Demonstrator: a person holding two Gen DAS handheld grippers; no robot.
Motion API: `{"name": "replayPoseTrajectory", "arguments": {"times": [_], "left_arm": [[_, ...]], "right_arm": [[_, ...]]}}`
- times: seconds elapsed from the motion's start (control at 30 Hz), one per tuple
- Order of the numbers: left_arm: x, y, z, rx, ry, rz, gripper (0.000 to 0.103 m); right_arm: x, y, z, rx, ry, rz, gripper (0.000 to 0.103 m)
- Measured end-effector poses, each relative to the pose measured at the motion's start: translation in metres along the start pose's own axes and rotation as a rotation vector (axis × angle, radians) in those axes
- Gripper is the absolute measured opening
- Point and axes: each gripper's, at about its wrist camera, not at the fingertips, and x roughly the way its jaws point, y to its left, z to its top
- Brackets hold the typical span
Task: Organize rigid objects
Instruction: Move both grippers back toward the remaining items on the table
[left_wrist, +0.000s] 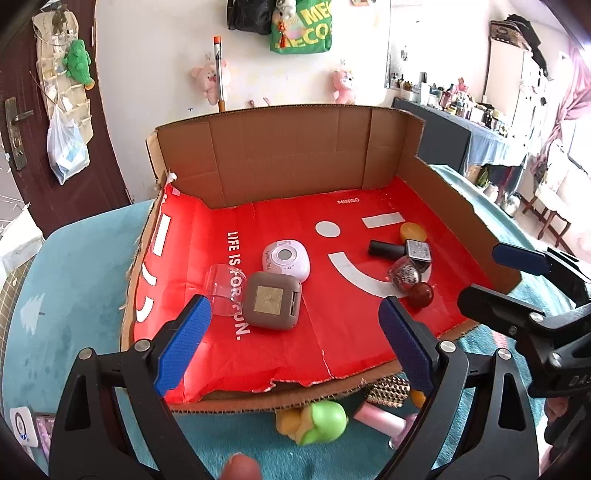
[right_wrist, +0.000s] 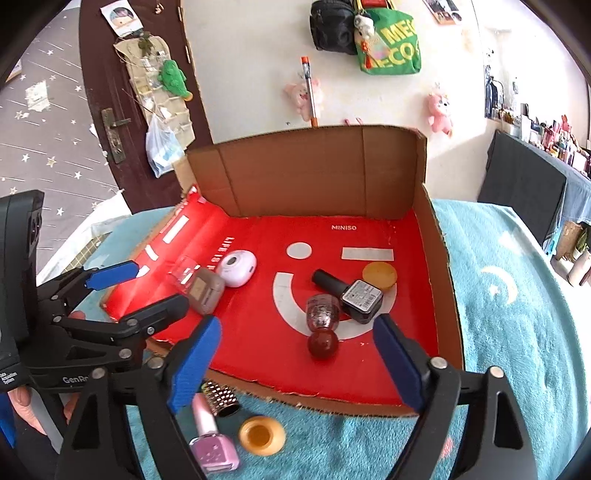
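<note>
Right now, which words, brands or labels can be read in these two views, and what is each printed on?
"MINISO": red liner of the cardboard tray.
"LIFE IS FOR FUN.": same liner, left side.
"MEG" / "ECO", cut off: green bag on the wall.
"GenRo", cut off: left gripper body.
Black nail polish bottle label: too small to read.

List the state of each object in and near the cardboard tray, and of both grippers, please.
left gripper: open, empty
right gripper: open, empty
cardboard tray: open at the near side
black bottle: lying down, in tray
glitter bottle: lying down, in tray
brown square case: closed, flat, in tray
white round case: in tray
pink bottle: lying outside tray
yellow jar: outside tray
</note>
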Motion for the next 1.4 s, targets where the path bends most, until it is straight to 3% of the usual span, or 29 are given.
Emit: {"name": "replayPoseTrajectory", "arguments": {"times": [0.17, 0.63, 0.7, 1.4], "left_arm": [[-0.011, -0.003, -0.006, -0.002, -0.014, -0.002, 0.093], [-0.041, -0.004, -0.026, -0.033, -0.061, 0.009, 0.093], [-0.043, -0.004, -0.030, -0.042, -0.053, 0.014, 0.097], [-0.049, -0.003, -0.073, -0.090, -0.031, -0.007, 0.103]], "right_arm": [[-0.018, 0.008, -0.005, -0.018, -0.040, 0.011, 0.103], [-0.047, 0.016, -0.023, -0.023, -0.104, 0.031, 0.103], [-0.050, 0.015, -0.026, -0.019, -0.110, 0.030, 0.103], [-0.053, 0.014, -0.063, -0.005, -0.095, 0.009, 0.103]]}}
